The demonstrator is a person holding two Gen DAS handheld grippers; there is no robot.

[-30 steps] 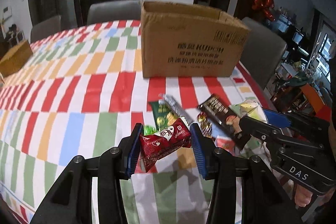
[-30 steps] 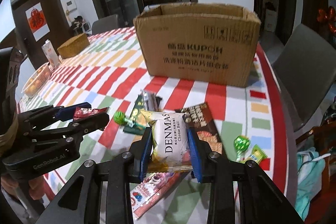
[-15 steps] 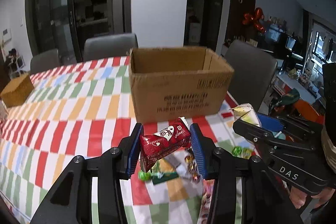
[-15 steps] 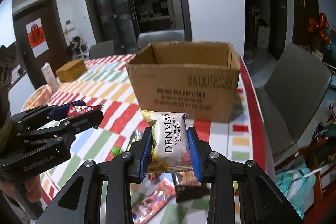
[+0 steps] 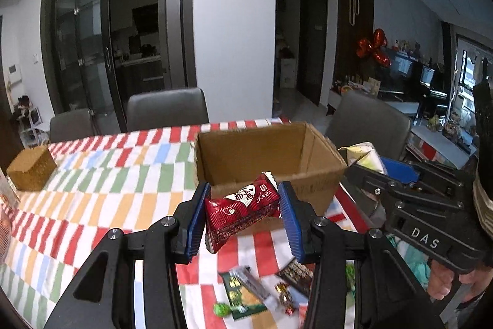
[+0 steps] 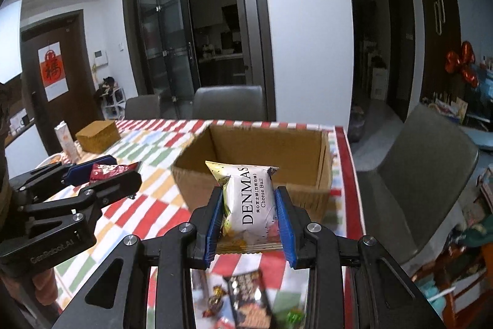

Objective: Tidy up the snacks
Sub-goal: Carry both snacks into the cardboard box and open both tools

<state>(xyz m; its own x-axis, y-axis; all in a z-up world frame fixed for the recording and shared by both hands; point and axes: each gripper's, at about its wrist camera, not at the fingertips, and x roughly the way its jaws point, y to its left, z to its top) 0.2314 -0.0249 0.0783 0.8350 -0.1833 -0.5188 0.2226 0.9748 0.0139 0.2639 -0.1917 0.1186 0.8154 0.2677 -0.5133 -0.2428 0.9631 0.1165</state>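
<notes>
My left gripper [image 5: 243,205] is shut on a red snack packet [image 5: 242,207] and holds it high, just short of the near wall of an open cardboard box [image 5: 265,153]. My right gripper [image 6: 249,205] is shut on a white DENMAS Cheese Ball packet [image 6: 251,199], also raised before the box [image 6: 255,162]. The box interior looks empty in both views. Each gripper shows in the other's view: the left gripper with the red packet [image 6: 109,170] at left, the right gripper with the white packet [image 5: 365,154] at right. Several loose snacks [image 5: 246,295] lie on the table below.
The striped tablecloth [image 5: 92,184] covers the table. A small brown box [image 6: 98,135] and a carton [image 6: 66,141] stand at the far left. Grey chairs [image 5: 168,108] ring the table, one [image 6: 425,162] close at the right edge. More snacks [image 6: 246,295] lie under my right gripper.
Both grippers have risen with their packets and moved toward the box, so its open top and inside now show. The loose snacks have dropped to the bottom of both views.
</notes>
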